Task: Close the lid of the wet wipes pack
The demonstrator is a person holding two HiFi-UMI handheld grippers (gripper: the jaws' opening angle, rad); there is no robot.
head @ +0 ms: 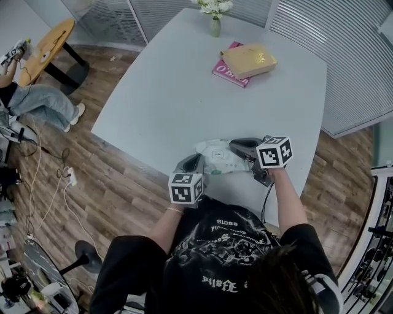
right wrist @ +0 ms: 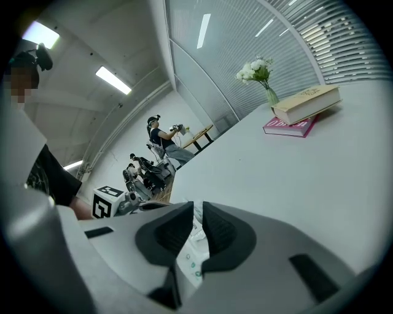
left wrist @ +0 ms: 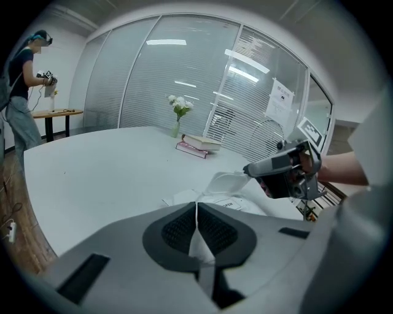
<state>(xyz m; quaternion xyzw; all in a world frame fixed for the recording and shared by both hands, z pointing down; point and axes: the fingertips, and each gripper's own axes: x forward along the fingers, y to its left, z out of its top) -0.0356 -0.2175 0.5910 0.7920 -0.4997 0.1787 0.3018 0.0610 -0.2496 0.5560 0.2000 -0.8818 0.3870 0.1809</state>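
The white wet wipes pack lies near the front edge of the pale grey table. In the left gripper view its lid stands raised above the pack. My left gripper is shut on the pack's thin white end seam. My right gripper reaches over the pack from the right, and its tip sits at the lid's upper edge. In the right gripper view its jaws stand a narrow gap apart, with the pack showing through below; nothing is seen pinched between the pads.
Two stacked books and a small vase of white flowers stand at the table's far side. Beyond the table's left edge are a wooden floor, a round wooden table and a seated person.
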